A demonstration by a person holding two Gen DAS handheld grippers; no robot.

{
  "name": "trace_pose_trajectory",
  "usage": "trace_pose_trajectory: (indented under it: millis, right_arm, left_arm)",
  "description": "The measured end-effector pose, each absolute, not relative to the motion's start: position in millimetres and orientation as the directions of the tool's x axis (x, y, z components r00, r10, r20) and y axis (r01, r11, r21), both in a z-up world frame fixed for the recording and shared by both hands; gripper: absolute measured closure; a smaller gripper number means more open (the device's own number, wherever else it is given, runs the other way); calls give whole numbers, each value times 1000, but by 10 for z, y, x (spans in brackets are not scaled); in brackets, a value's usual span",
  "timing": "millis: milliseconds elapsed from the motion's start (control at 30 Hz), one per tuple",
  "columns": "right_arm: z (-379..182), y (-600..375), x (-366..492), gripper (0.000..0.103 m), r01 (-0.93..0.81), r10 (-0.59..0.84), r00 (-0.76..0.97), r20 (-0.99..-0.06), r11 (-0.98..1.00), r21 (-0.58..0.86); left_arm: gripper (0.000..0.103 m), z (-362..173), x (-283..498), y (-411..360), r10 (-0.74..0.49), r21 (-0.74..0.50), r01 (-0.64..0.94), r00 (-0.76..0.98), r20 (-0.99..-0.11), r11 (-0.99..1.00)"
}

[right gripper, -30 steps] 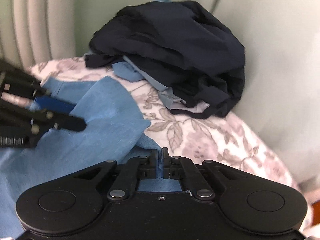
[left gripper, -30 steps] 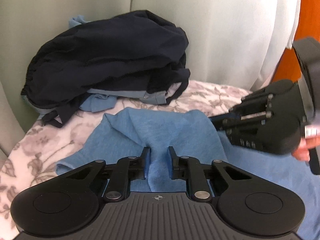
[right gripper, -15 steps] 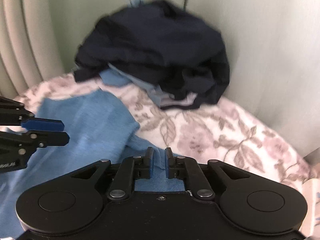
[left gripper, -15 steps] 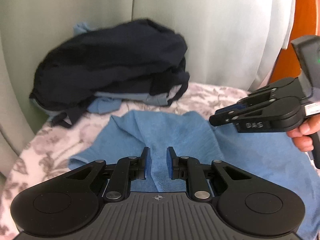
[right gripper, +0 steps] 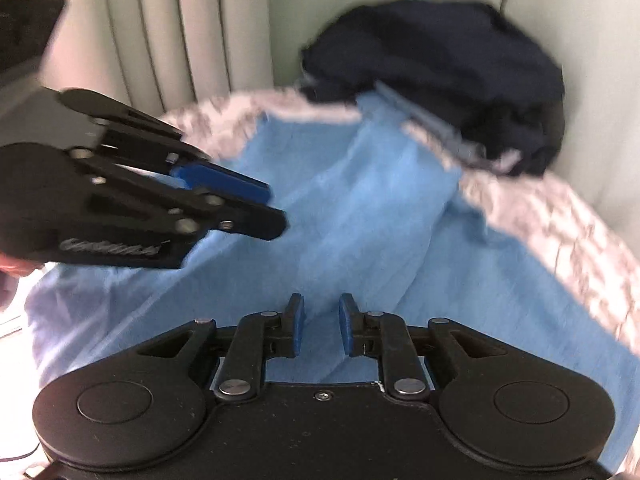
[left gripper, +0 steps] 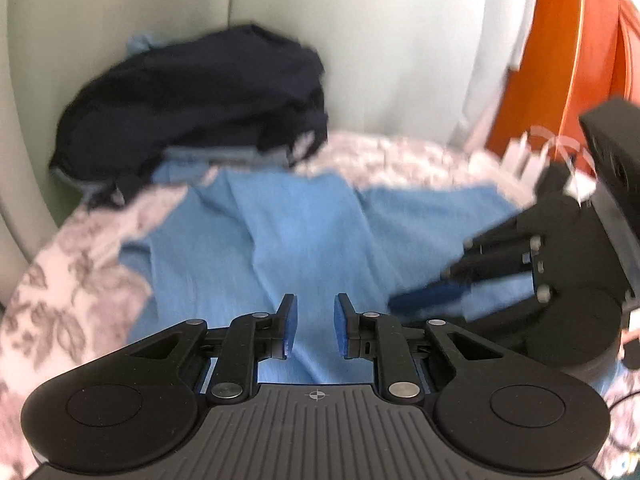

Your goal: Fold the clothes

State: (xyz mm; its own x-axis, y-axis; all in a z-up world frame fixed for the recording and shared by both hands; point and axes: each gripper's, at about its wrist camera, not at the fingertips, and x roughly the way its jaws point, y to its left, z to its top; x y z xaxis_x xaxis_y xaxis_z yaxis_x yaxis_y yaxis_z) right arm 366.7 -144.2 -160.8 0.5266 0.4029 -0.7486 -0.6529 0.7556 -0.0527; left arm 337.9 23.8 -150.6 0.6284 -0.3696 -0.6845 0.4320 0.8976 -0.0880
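Note:
A light blue garment point(left gripper: 304, 232) lies spread with soft creases on a floral bedsheet point(left gripper: 68, 284). Just above its near part, my left gripper point(left gripper: 316, 328) is open and its blue pads hold nothing. My right gripper point(left gripper: 432, 280) comes in from the right, low over the same cloth. In the right wrist view the blue garment point(right gripper: 360, 220) fills the middle, and the right gripper point(right gripper: 320, 328) is open over it with nothing in it. The left gripper point(right gripper: 276, 210) hangs above the cloth's left side. Both views are blurred.
A heap of dark navy clothes point(left gripper: 192, 100) with paler blue pieces under it sits at the back of the bed against a pale green wall; the dark heap point(right gripper: 440, 60) shows at upper right. Pale curtains point(right gripper: 160, 40) hang behind. An orange panel point(left gripper: 560, 60) stands at the right.
One second ago both grippers were shut on folds of the blue garment. Both have opened, let it go and drawn back. The garment now lies flatter and wider.

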Motion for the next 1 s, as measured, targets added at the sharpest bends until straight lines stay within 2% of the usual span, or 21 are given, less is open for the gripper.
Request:
trace_pose_trajectory:
  millis: [133,200,333,433,600,633,700,800,1000]
  right_arm:
    - [-1549,-1477,3619,79,-616,405,539,-739,788,-17]
    - [-1511,-1478,3491,75,-621,414,542,-731,784,-17]
    - [-1496,-1427,3211,72,-643,418,540,-730,765,-38]
    - [-1387,-1449,3079,72,-624,415,573,-706,780,-47]
    - [-1205,-1485,2858,72,-590,408,626,-664,805,-61]
    - [-1169,-1492,2814,72,-583,407,636,-656,810,-64]
    - [-1011,-1528,2632,70,-575,420,662,-621,816,-61]
    - [-901,-1560,2349,66,-582,440,671,-597,811,-55]
    - [-1028,-1478,1804,68,-631,463,619,-635,774,-51]
  left_arm:
    - [85,-1597,3293,225,-354,-78,434,604,-714,898]
    - [73,-1567,3246,244,-353,-80,429,606,-713,900]
    - [72,-1607,3217,188,-322,-26,440,612,-723,897]
    - [72,-1495,3134,238,-327,-41,425,626,-708,904]
    - [71,-1141,2816,469,-340,-64,390,698,-630,919]
    - [70,-1083,2755,521,-339,-70,380,711,-616,923]
    - [58,-967,2633,625,-336,-82,358,736,-588,930]
    - [57,-856,2466,769,-327,-104,327,761,-560,939]
    - [57,-935,2196,926,-327,-155,294,743,-584,943]
